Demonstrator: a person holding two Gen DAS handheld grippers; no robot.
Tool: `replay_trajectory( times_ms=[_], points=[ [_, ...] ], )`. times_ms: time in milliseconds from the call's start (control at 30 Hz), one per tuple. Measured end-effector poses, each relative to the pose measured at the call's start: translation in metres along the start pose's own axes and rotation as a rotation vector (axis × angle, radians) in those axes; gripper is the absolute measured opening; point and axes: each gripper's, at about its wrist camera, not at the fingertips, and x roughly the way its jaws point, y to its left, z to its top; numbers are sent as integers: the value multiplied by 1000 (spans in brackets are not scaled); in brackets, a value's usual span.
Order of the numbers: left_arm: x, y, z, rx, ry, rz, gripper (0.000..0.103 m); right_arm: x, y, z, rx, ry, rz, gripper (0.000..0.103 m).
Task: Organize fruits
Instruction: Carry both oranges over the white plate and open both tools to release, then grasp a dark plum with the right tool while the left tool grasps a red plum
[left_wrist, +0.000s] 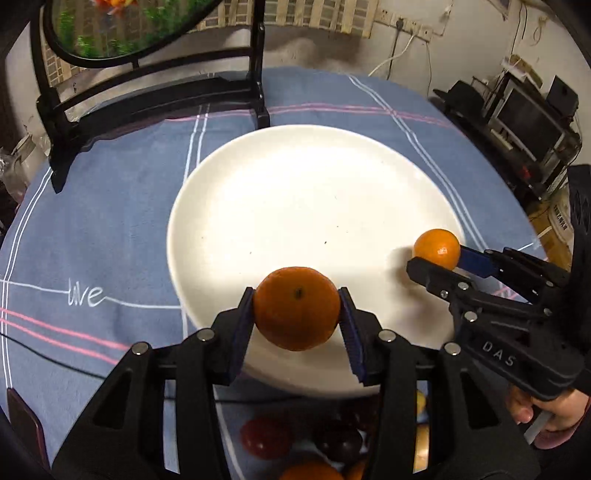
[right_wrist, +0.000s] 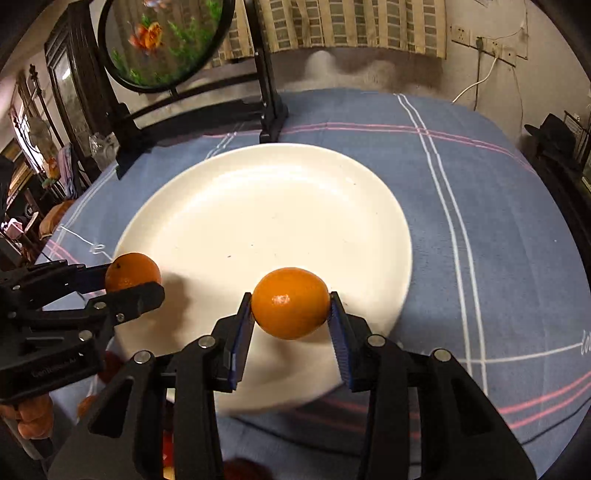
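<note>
Clamping a round orange mandarin with a dark stem dot (left_wrist: 296, 308) between its blue ribbed pads, the left gripper (left_wrist: 296, 314) holds the fruit over the near rim of the wide white ceramic plate (left_wrist: 295, 192). In the right wrist view the right gripper (right_wrist: 291, 306) is likewise closed on a smooth orange mandarin with a pale stem scar (right_wrist: 290, 302), held above the near part of the same plate, towards its right side. Each camera catches the other tool from the side: the right one comes in from the plate's right edge with its fruit at the fingertips, and the left one from the plate's left edge. Low in the left wrist view, nearer than the plate, lie dark red fruits (left_wrist: 338, 439) and another orange one, partly hidden by the gripper. A hand (left_wrist: 546, 413) grips the right tool's handle. The plate sits on a blue-grey tablecloth with white and pink stripes (right_wrist: 480, 166). Beyond it a black wooden stand (left_wrist: 155, 88) carries a round fish-painted panel (right_wrist: 166, 40).
</note>
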Motion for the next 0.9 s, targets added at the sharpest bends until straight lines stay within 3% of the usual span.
replay_trajectory(
  times_ms=[33, 67, 100, 200, 300, 500, 600, 767, 900],
  points=[
    [1, -1, 0, 3, 0, 8, 61, 2, 1, 0, -11, -4, -8, 46],
    [0, 1, 0, 3, -13, 18, 78, 1, 4, -1, -19, -7, -17, 49],
    [-7, 1, -1, 0, -39, 26, 85, -3, 6, -3, -28, -14, -27, 50],
    [-43, 5, -15, -8, -107, 23, 91, -37, 9, -18, -38, -65, -27, 52],
    [-80, 8, -43, -20, -155, 18, 97, -81, 13, -48, -54, -117, 22, 61],
    [-133, 1, -147, -63, -187, -35, 99, -138, 26, -144, -67, -118, 48, 61],
    [-141, -12, -191, -48, -193, -16, 99, -147, 35, -182, -65, -90, 58, 61],
    [-141, -39, -247, 38, -197, 24, 99, -141, 49, -203, -78, -34, 55, 61],
    [-144, -48, -256, 69, -211, 7, 97, -138, 55, -202, -112, -42, 49, 61]
  ],
)
